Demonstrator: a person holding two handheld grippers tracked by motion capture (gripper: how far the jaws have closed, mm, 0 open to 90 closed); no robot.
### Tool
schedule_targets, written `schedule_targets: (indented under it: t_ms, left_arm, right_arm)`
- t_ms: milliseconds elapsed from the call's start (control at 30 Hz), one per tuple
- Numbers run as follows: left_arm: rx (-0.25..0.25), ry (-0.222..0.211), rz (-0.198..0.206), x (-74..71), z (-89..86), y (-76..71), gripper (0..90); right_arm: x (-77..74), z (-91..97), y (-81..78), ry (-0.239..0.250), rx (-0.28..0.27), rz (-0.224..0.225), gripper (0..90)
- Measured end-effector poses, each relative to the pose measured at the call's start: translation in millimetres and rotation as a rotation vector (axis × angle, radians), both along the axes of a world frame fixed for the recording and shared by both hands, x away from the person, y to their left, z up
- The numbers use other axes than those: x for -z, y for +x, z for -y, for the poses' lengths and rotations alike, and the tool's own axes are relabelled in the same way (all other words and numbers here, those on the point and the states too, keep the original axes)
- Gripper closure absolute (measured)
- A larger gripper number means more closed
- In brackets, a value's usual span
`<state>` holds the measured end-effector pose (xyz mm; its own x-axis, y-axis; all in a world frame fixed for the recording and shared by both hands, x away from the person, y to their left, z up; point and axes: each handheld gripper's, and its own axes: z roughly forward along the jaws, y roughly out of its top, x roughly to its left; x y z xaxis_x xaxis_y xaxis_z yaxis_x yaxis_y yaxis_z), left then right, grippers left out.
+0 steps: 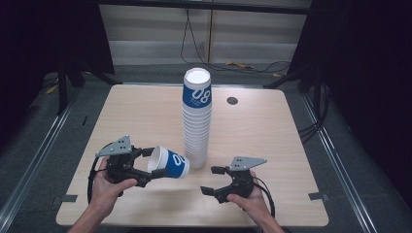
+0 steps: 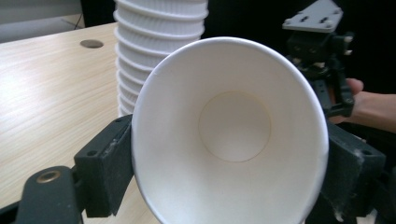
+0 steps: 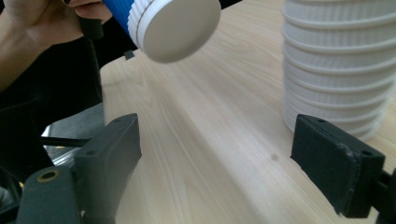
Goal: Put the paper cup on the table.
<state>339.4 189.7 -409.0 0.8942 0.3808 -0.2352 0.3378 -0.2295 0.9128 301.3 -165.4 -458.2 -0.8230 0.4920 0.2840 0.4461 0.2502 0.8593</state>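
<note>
A tall stack of white ribbed paper cups [image 1: 197, 121] stands mid-table, its top cup blue with "08" on it. My left gripper [image 1: 147, 165] is shut on a single blue and white cup [image 1: 169, 162], held on its side just left of the stack's foot; its white inside [image 2: 229, 135] faces the left gripper view, with a pad on each side of the rim. My right gripper [image 1: 210, 179] is open with nothing between its jaws, low over the table right of the stack's foot. In the right gripper view, the held cup's base [image 3: 180, 28] hangs at upper left and the stack [image 3: 341, 65] stands at right.
The wooden table [image 1: 145, 116] has a round cable hole [image 1: 232, 101] behind the stack at the right. Black cables [image 1: 233, 65] lie on the floor beyond the far edge. Metal rails run along both sides of the table.
</note>
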Motion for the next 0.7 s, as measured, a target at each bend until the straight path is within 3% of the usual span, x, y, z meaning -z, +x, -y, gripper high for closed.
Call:
schedule_targets:
  t_ms: [267, 533, 700]
  left_arm:
    - [-0.029, 0.046, -0.019, 1.7, -11.8, 5.3, 16.3]
    - [-0.106, 0.089, -0.009, -1.0, -26.3, 11.6, 16.3]
    - [-0.155, 0.093, -0.038, 3.5, -28.5, 21.3, 16.2]
  right_arm:
    - [-3.4, 15.4, -7.4, -0.019, 0.049, 0.008, 15.6]
    - [-7.5, 30.7, -18.2, -0.039, 0.098, 0.022, 15.6]
    - [-6.1, 42.9, -21.3, -0.037, 0.132, 0.010, 15.5]
